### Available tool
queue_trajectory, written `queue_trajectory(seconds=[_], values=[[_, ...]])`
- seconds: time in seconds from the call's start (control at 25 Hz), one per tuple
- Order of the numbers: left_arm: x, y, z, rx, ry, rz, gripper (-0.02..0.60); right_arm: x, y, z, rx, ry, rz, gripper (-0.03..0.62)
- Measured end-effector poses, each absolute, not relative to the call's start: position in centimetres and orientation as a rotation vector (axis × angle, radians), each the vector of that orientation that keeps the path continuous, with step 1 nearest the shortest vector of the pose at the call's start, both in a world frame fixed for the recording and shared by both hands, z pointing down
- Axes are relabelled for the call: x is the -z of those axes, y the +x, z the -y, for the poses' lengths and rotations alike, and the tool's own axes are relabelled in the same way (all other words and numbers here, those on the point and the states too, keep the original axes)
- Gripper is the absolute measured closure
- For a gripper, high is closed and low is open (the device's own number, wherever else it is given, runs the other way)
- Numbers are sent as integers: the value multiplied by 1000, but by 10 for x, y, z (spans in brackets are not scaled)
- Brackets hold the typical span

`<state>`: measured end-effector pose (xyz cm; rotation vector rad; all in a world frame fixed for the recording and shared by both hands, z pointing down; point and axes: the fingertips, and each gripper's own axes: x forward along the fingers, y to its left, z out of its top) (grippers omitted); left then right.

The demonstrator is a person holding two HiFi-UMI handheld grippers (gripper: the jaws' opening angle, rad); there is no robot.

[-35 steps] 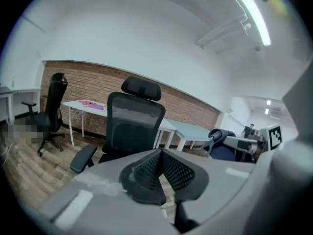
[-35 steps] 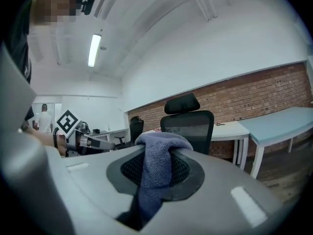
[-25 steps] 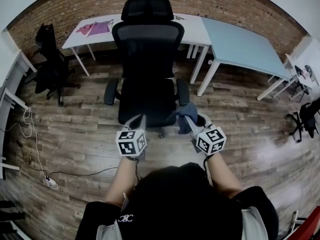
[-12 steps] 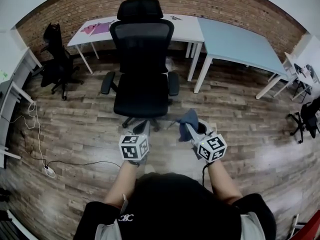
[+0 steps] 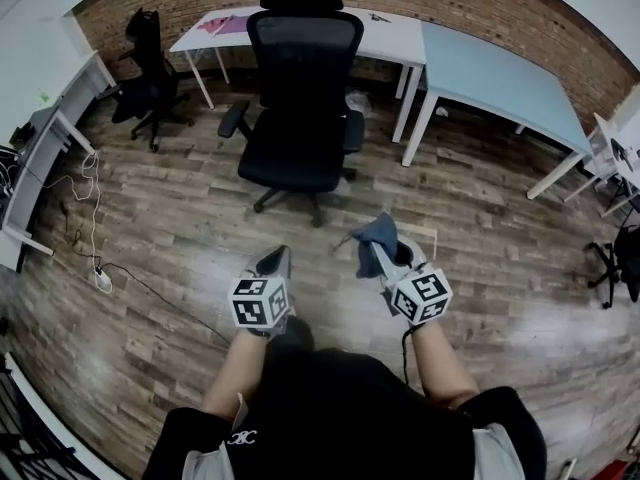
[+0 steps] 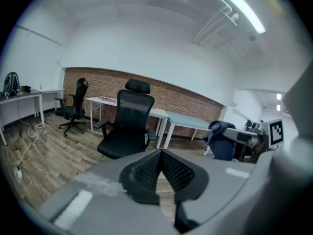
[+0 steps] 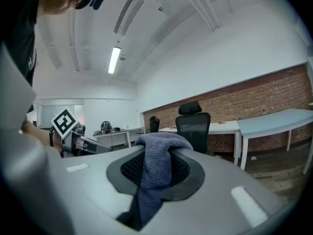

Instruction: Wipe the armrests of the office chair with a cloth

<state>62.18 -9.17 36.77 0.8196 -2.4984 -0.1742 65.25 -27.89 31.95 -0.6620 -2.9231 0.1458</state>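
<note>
A black office chair with headrest stands on the wood floor ahead of me, its left armrest and right armrest both in view; it also shows in the left gripper view and the right gripper view. My right gripper is shut on a blue-grey cloth, which bulges between the jaws. My left gripper is shut with nothing in it. Both grippers hang well short of the chair, apart from it.
White tables and a pale blue table line the brick wall behind the chair. A second black chair stands at the back left. A white desk and a cable with a power strip lie at the left.
The chair now lies farther from both grippers and more floor shows between; the view has swung right. The right gripper still holds the cloth.
</note>
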Motion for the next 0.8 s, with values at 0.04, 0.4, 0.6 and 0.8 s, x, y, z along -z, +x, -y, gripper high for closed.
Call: queue_trajectory(seconds=[0.04,0.4,0.6,0.8], values=[[-367,630,88,168,803,2504,575,-318,657,277,-150,-677,2926,528],[-361,670,51,159,760,2558,575,-313,694,256,-107,-692,2959,530],[-352,674,31,168,766,2573,575,-304,700,240,-85,-675,2966,530],[-352,680,9,199,765,2554,575,-301,706,219,-94,-674,2959,530]])
